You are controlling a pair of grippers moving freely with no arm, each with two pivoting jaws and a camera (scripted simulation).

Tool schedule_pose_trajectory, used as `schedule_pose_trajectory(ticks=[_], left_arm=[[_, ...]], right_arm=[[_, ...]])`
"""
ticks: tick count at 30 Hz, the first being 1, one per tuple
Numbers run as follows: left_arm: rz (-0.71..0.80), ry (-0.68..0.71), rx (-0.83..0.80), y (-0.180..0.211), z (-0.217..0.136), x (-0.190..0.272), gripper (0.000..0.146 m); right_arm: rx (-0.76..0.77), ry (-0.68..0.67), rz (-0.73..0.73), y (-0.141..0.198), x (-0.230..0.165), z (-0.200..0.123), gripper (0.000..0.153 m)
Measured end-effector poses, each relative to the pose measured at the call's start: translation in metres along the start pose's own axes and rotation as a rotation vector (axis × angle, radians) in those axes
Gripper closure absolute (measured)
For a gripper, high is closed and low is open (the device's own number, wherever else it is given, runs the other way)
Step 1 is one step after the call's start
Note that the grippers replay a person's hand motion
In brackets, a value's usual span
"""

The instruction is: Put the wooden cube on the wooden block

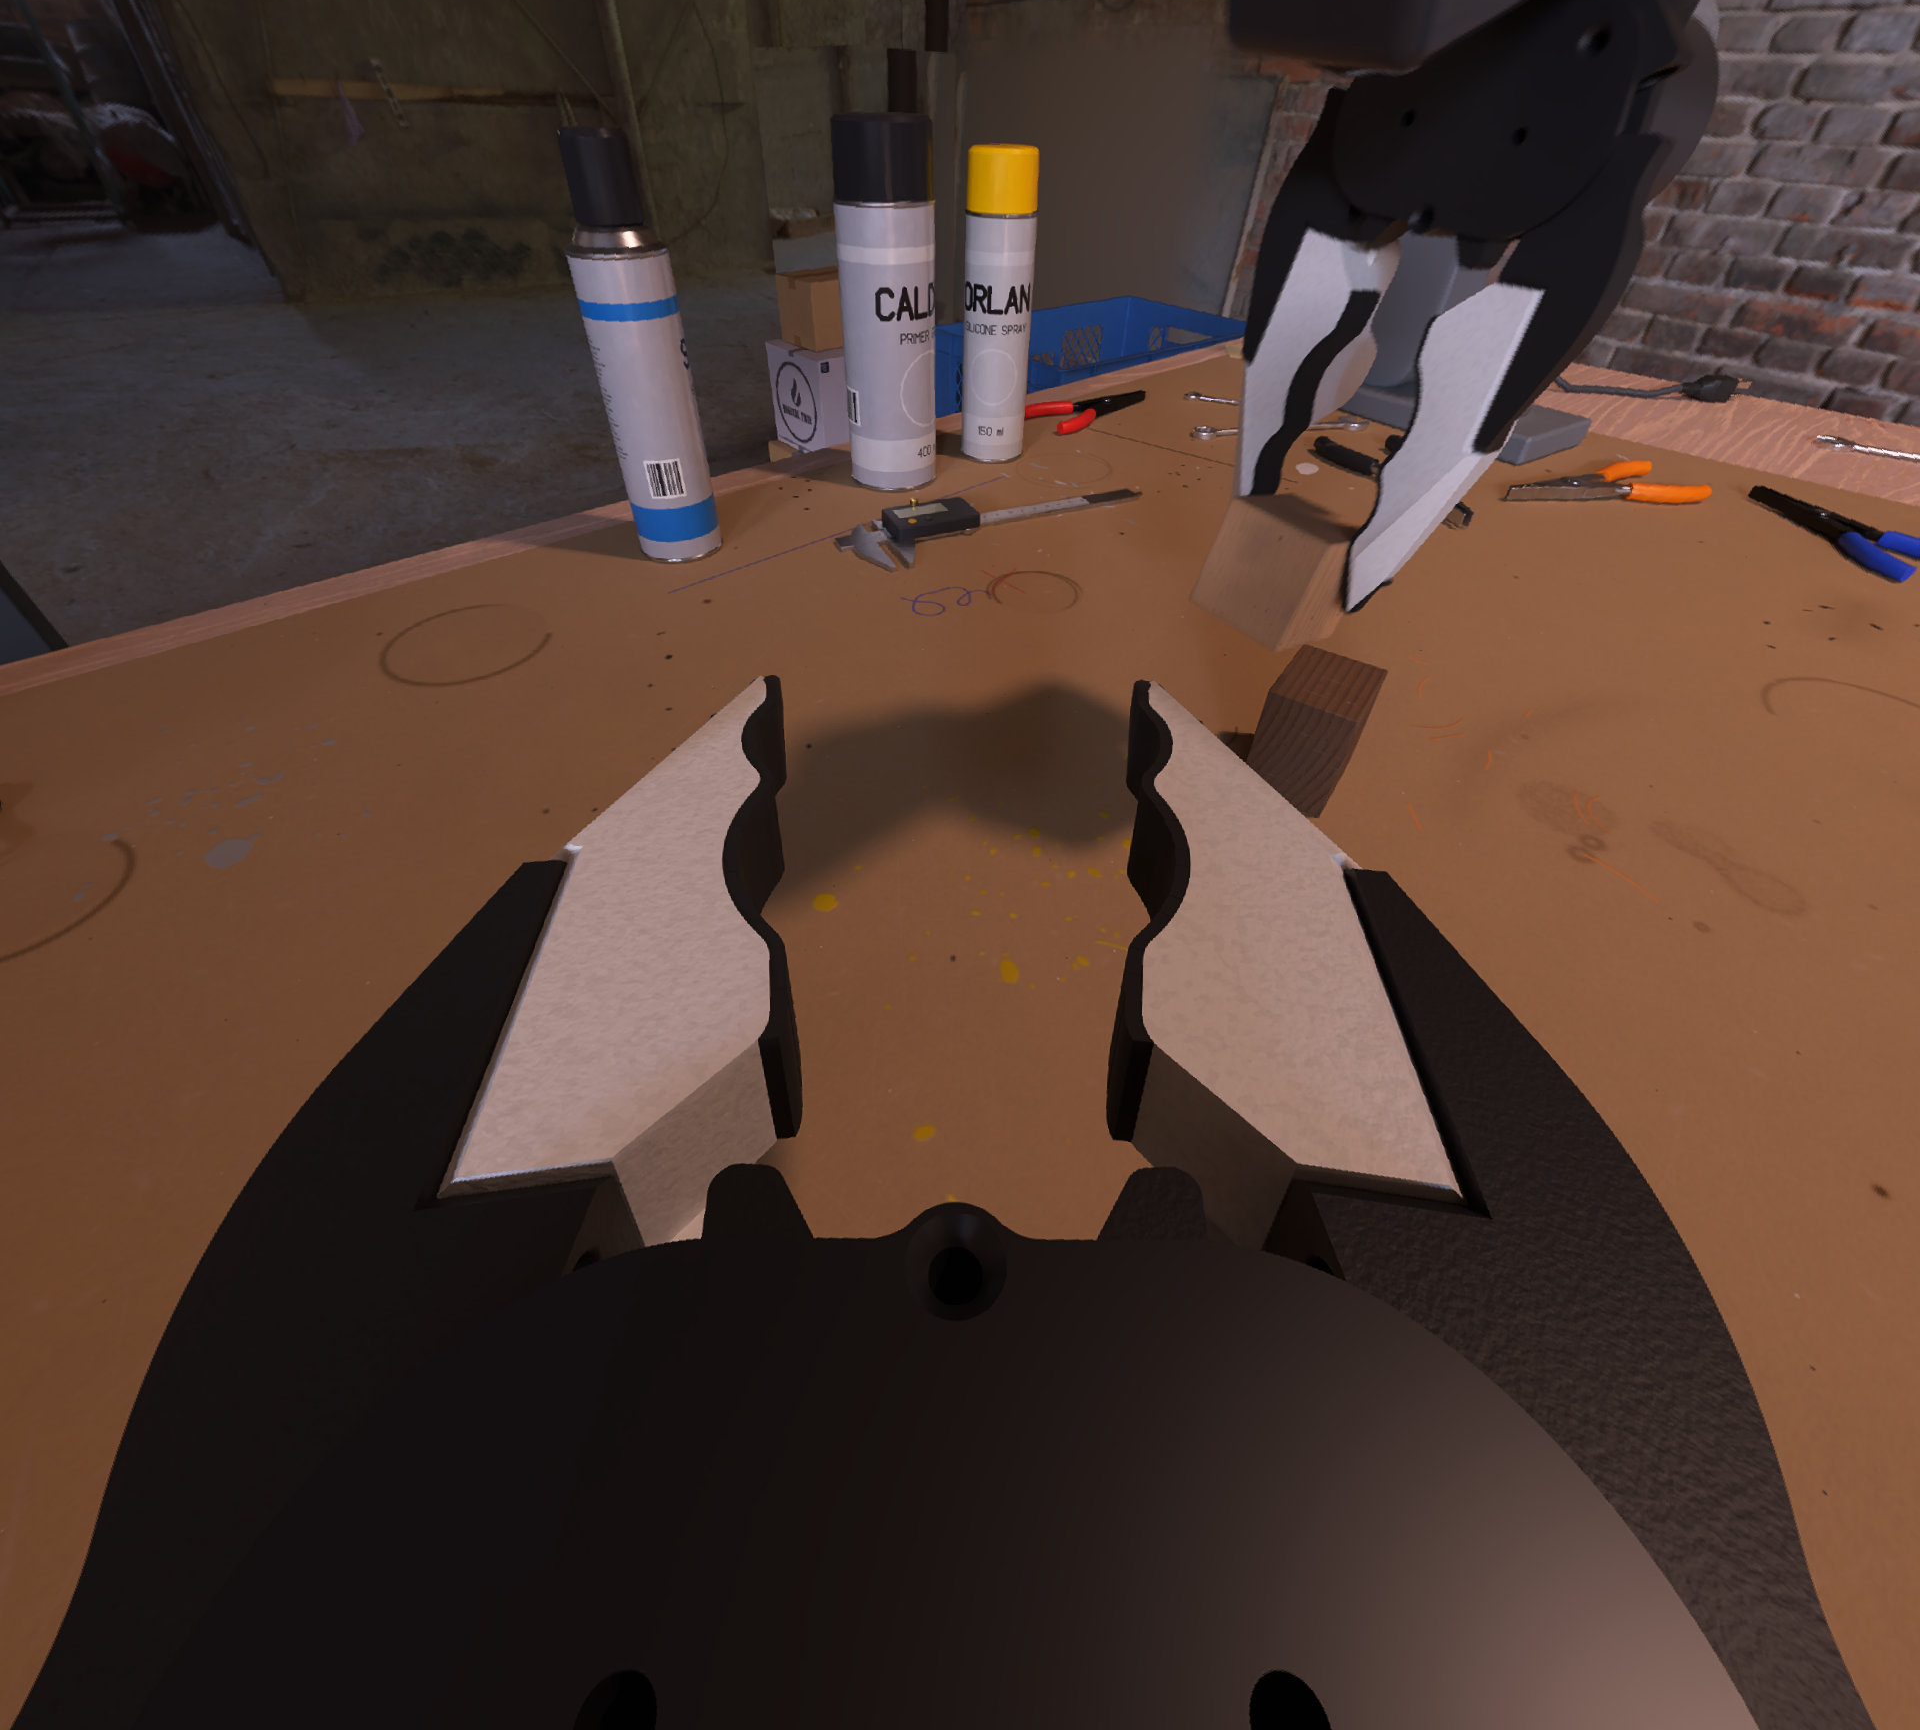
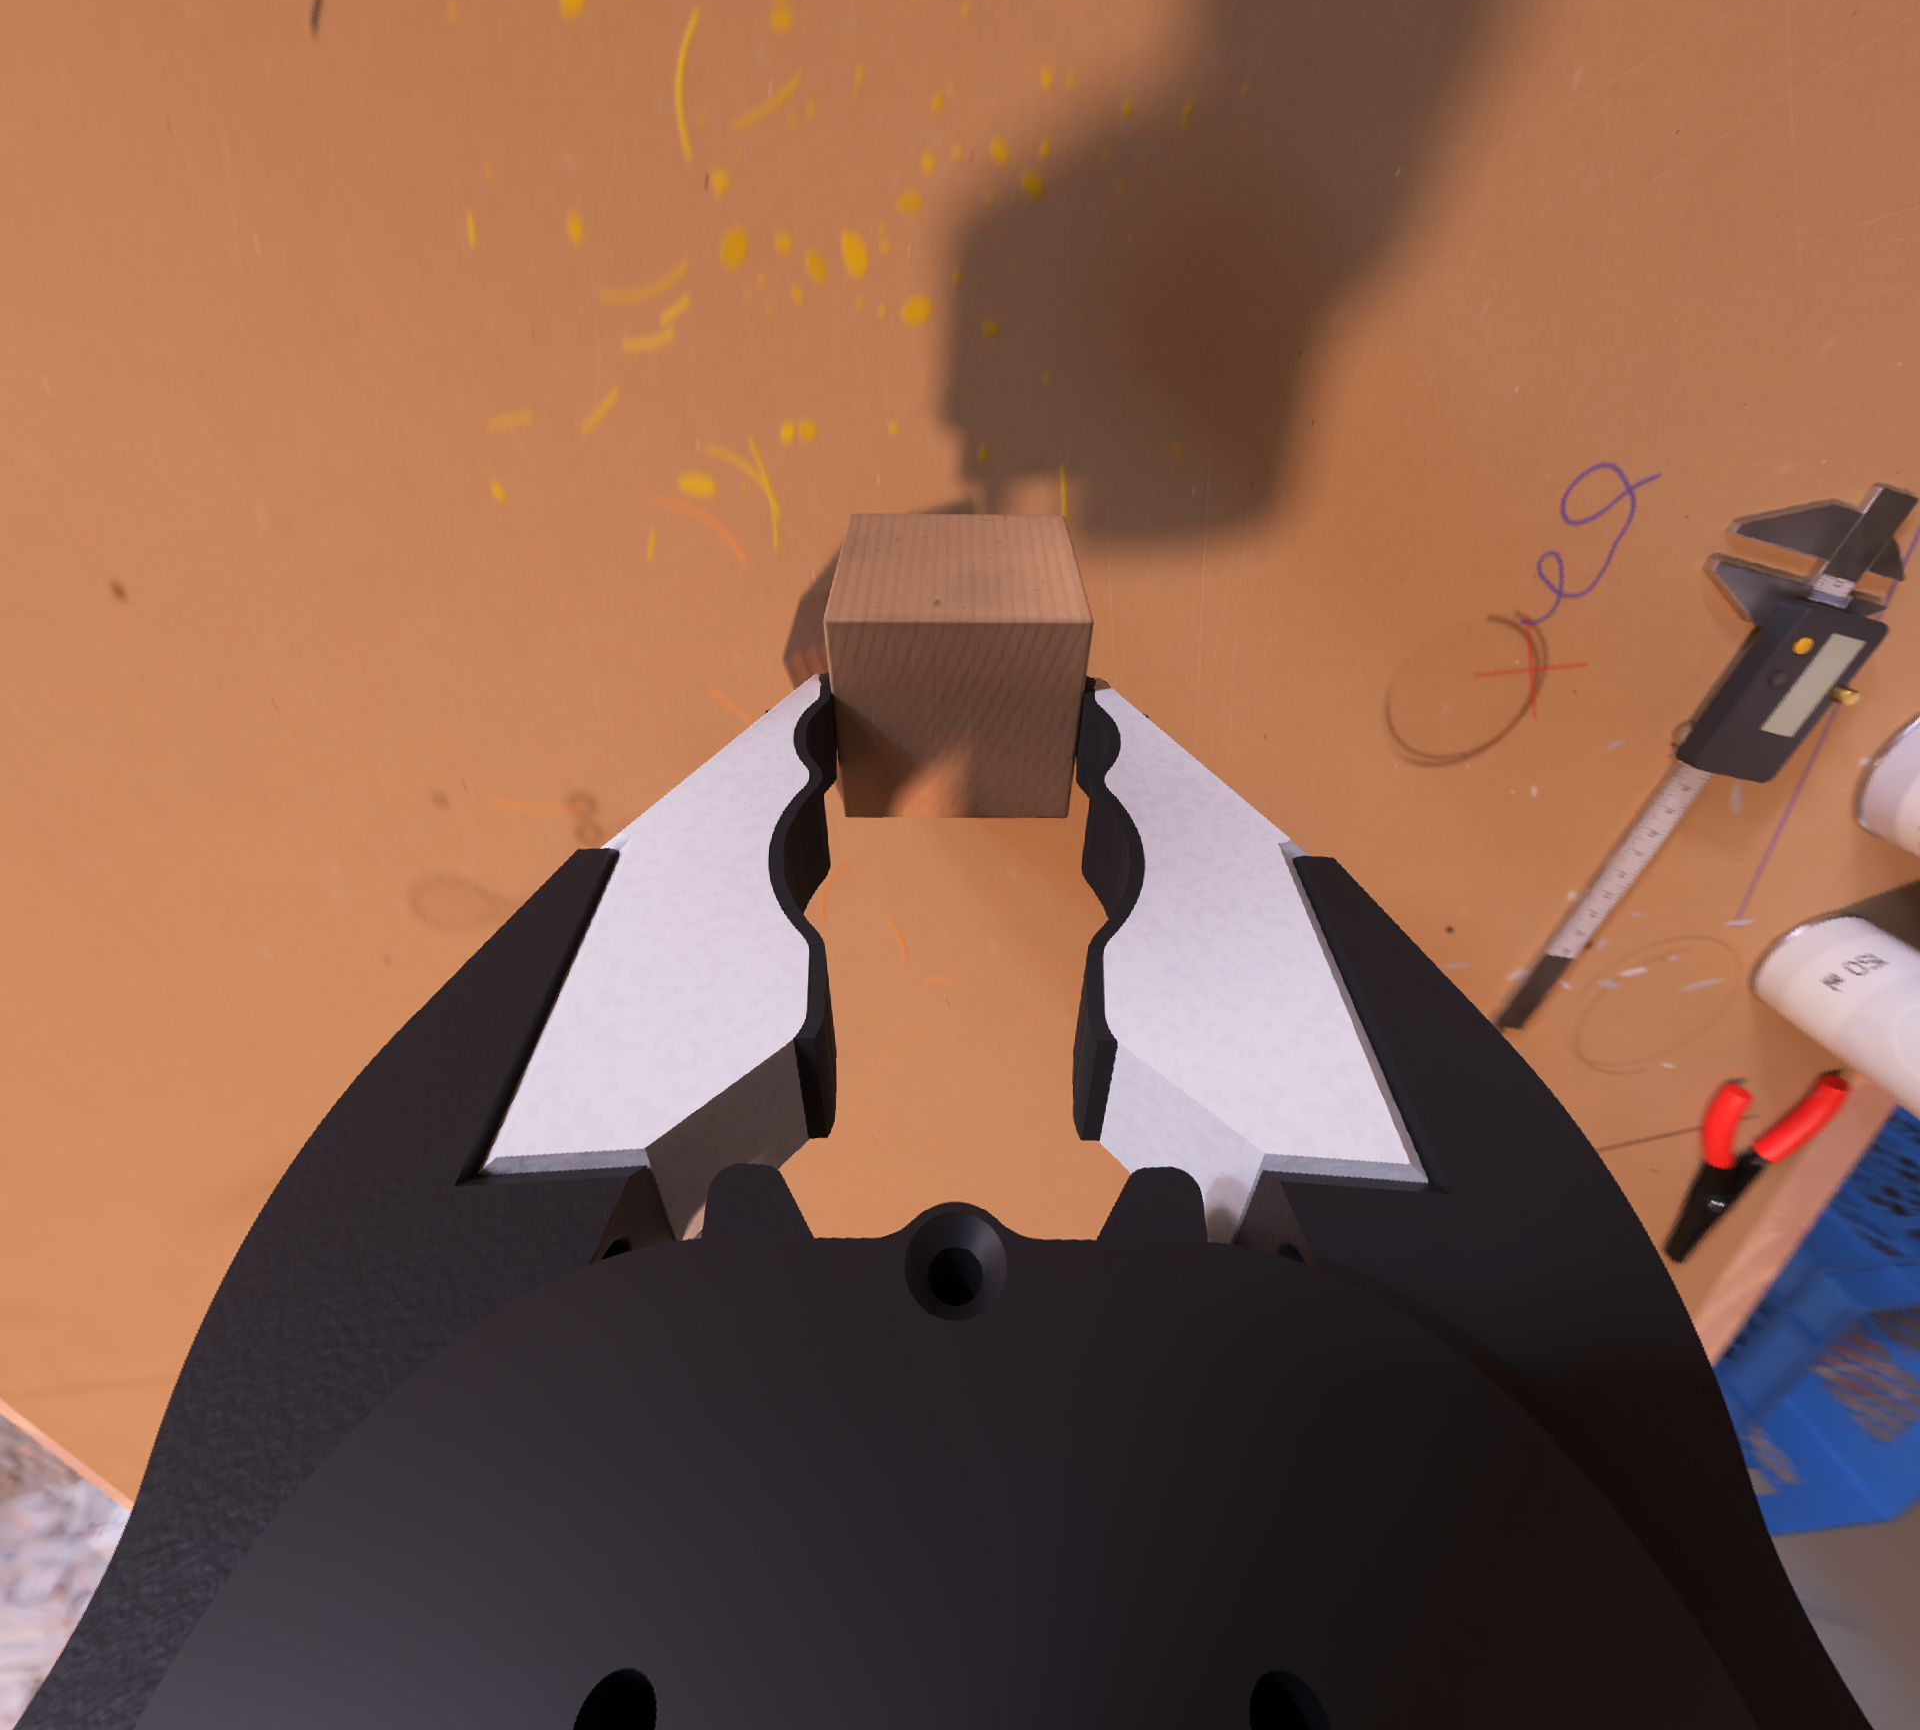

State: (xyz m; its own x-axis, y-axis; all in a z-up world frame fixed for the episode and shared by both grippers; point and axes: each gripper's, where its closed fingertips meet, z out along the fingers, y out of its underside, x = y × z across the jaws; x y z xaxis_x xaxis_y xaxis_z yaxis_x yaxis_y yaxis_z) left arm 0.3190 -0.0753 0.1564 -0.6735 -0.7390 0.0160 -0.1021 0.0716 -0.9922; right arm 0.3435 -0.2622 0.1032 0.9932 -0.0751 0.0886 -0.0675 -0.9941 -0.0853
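Observation:
My right gripper is shut on the light wooden cube, which sits between its fingertips. In the left wrist view the right gripper comes down from the upper right and holds the cube tilted, just above the darker wooden block that stands on the brown table. The cube's lower corner is close to the block's top; I cannot tell if they touch. The cube hides the block in the right wrist view. My left gripper is open and empty, low over the table, left of the block.
Three spray cans stand at the far table edge, with a digital caliper in front of them. Red pliers, orange pliers and blue pliers lie behind the block. A blue crate is beyond the edge.

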Motion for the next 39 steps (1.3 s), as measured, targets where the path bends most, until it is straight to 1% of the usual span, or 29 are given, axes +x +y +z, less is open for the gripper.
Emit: schedule_pose_trajectory(ticks=[4,9,13,19,26,31,39], left_arm=[[0.003,0.005,-0.004,0.001,0.002,0.002,0.079],[0.002,0.009,-0.019,0.005,0.005,0.003,0.079],[-0.001,0.013,-0.032,0.009,0.007,0.003,0.079],[-0.005,0.014,-0.044,0.012,0.008,0.002,0.079],[-0.006,0.014,-0.046,0.012,0.008,0.001,0.079],[-0.007,0.013,-0.048,0.013,0.008,0.001,0.079],[-0.009,0.015,-0.054,0.015,0.009,0.000,0.079]], right_arm=[[-0.039,-0.008,-0.104,0.028,-0.002,-0.006,0.106],[-0.047,-0.052,-0.168,0.041,-0.010,0.003,0.106],[-0.065,-0.087,-0.198,0.042,-0.016,0.014,0.106],[-0.138,-0.104,-0.238,0.043,-0.017,0.024,0.106],[-0.168,-0.120,-0.258,0.041,-0.018,0.025,0.106],[-0.208,-0.099,-0.282,0.041,-0.016,0.027,0.106],[-0.208,-0.108,-0.285,0.040,-0.016,0.027,0.106]])
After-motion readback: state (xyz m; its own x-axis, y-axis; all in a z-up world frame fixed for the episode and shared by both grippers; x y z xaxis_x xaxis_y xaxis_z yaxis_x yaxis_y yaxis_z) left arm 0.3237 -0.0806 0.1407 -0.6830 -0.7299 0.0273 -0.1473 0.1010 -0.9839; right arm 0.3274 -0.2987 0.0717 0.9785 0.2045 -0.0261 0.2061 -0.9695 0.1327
